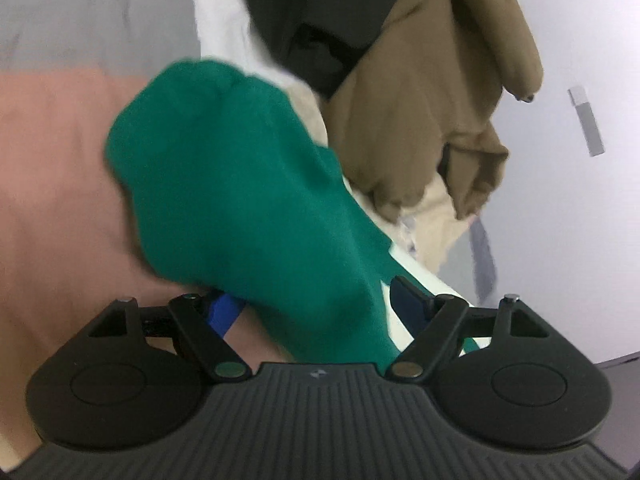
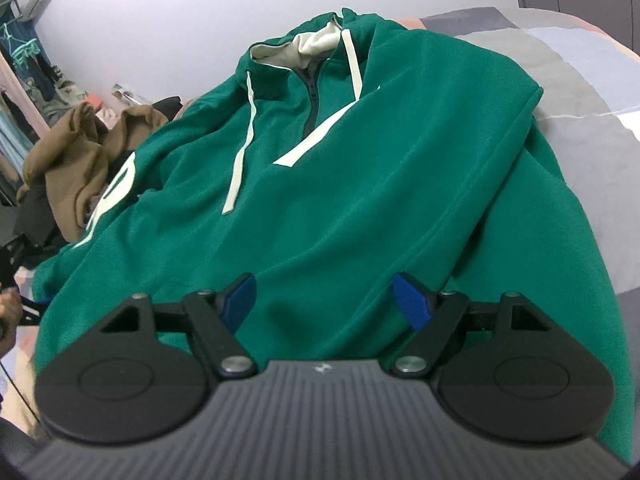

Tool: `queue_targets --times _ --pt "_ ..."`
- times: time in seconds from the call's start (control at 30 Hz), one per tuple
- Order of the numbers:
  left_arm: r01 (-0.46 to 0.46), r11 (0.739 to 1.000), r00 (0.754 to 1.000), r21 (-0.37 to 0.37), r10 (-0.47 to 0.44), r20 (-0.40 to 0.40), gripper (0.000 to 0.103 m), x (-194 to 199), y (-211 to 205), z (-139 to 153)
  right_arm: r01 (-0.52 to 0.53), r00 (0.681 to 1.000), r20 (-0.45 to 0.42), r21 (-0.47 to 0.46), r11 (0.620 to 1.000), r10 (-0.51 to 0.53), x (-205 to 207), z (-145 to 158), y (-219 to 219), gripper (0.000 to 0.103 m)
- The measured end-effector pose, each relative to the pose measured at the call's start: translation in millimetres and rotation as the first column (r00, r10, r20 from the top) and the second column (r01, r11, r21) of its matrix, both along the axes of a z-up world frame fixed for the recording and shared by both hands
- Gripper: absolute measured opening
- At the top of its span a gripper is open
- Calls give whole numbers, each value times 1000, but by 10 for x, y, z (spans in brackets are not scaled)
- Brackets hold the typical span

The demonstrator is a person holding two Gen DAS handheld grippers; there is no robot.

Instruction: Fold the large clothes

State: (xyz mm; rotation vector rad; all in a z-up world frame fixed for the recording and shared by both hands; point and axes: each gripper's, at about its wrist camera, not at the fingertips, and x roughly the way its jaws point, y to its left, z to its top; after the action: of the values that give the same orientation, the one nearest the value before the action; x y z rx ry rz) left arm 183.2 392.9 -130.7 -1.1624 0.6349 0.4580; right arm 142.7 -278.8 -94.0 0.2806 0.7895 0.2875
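- The green fleece hoodie with cream drawstrings (image 2: 360, 168) lies front-up on the bed (image 2: 580, 92), filling the middle of the right wrist frame; its hood sits at upper centre
- The right gripper (image 2: 328, 300) stands open over the hem, pinching nothing
- The left gripper (image 1: 312, 304) is open too, a bunched green sleeve (image 1: 240, 184) lying loose between its blue pads
- Likely best: close on the sleeve's edge, carry it flat across the chest; keep clear of the brown garment pile (image 1: 432, 92) at upper right

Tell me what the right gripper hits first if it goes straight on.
The right gripper, fingers apart, points down at the green hoodie. It would likely meet the fabric near the hem first; depth is hard to judge.
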Motion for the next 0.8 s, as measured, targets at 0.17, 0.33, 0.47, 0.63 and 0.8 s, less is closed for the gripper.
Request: queue_targets --times 0.17,0.33,0.47,0.63,0.8 --pt "-33 995 999 98 36 -27 35 107 216 -19 6 1000 23 -41 999 -5 68 10 39 79" --pt "-63 962 997 266 71 -20 18 161 268 226 19 999 43 -66 998 -17 155 33 61 79" --pt "-94 895 995 436 96 19 17 166 168 719 36 998 57 -36 999 -34 179 61 46 79" --pt "-92 785 993 612 28 113 17 82 -243 1474 58 997 53 25 998 -59 198 83 -29 79" --pt "-25 627 980 779 -138 143 17 125 -1108 2140 74 994 73 83 994 -80 185 183 -94 78"
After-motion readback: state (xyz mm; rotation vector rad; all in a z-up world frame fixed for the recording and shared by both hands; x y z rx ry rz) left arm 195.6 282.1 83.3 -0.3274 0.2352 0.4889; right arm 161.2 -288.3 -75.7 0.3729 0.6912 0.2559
